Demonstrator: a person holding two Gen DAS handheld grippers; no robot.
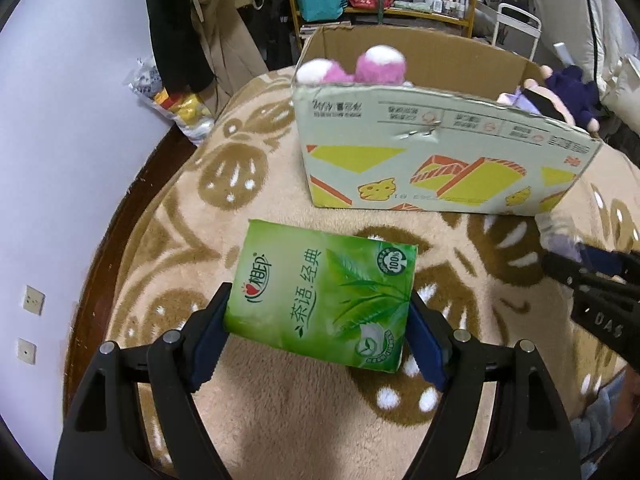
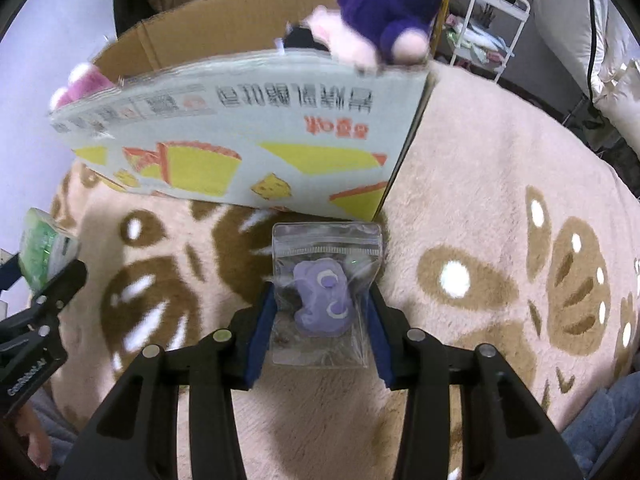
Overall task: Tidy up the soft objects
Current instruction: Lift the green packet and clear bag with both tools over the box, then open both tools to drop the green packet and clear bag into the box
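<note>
In the left wrist view, the left gripper [image 1: 320, 328] has its jaws closed onto the two sides of a green tissue pack [image 1: 326, 294], which sits between the blue pads above the patterned blanket [image 1: 168, 248]. Beyond the pack stands the cardboard box [image 1: 432, 168], well apart from it, with a pink plush toy [image 1: 356, 66] showing over its rim. Only this view shows the whole pack; the right wrist view catches just its edge at far left. The right wrist view shows what the first shows only as a blur: the right gripper [image 2: 322, 312] is closed on a clear zip bag [image 2: 326, 276] with a small purple soft toy [image 2: 324, 302] inside. The bag is near the box wall. A dark purple plush [image 2: 394, 4] lies on the box's right corner.
</note>
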